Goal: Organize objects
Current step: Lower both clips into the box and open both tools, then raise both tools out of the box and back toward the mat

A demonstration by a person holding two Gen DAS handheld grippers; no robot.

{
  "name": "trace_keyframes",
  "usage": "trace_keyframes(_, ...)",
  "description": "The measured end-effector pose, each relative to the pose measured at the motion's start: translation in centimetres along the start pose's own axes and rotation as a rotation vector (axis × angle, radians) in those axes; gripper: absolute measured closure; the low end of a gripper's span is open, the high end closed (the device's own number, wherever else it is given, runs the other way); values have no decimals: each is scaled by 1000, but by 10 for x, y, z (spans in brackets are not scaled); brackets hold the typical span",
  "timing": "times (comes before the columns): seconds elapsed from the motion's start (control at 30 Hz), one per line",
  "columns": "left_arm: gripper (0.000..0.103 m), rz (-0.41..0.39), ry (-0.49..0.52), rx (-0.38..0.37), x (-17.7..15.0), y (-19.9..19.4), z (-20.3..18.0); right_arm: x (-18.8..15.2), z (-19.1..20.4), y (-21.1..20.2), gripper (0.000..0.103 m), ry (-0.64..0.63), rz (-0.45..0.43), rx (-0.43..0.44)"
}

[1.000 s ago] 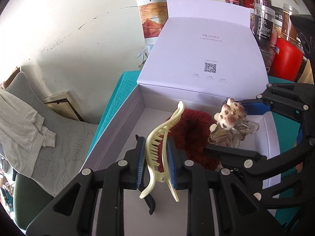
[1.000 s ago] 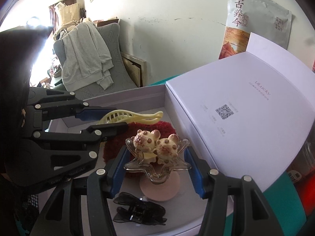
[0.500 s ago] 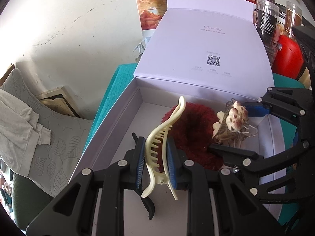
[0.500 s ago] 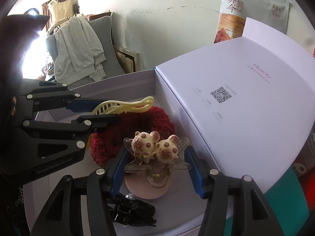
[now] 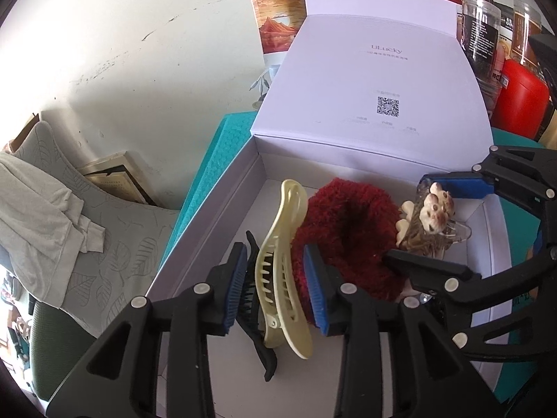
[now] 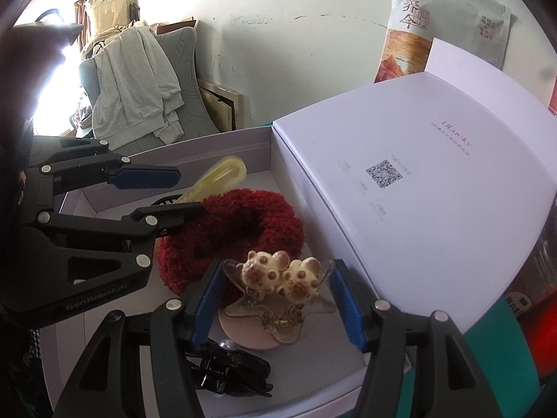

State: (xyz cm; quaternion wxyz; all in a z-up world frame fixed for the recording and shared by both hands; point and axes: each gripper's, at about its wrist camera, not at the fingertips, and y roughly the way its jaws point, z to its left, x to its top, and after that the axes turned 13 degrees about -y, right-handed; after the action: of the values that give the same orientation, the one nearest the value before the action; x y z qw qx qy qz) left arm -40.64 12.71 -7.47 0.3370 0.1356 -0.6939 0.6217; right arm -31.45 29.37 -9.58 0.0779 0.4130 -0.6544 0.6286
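From the left wrist view, the left claw (image 5: 275,292) is opening; the cream hair clip (image 5: 283,268) lies between its pads, free of them, inside the white box (image 5: 209,216), beside the red scrunchie (image 5: 344,223).

From the right wrist view, the right claw (image 6: 275,303) is opening too; the bear clip (image 6: 282,278) stands between its pads, with no pad pressing it.
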Motion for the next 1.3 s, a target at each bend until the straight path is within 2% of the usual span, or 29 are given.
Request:
trace_keyframes(0.27, 60, -7, -7, 19, -5, -18, 3, 2, 0, -14, 41, 9, -12, -15)
trace_keyframes(0.67, 57, -59, -22, 49, -6, -67, 6, 6, 3, -50, 41, 9, -50, -41)
trace_keyframes(0.93, 55, -93, -41, 52, -10, -111, 13, 11, 13, -82, 41, -7, -88, -64)
trace_keyframes(1.3, 41, -158, -80, 66, -17, -182, 20, 14, 26, -135, 41, -2, -151, -108)
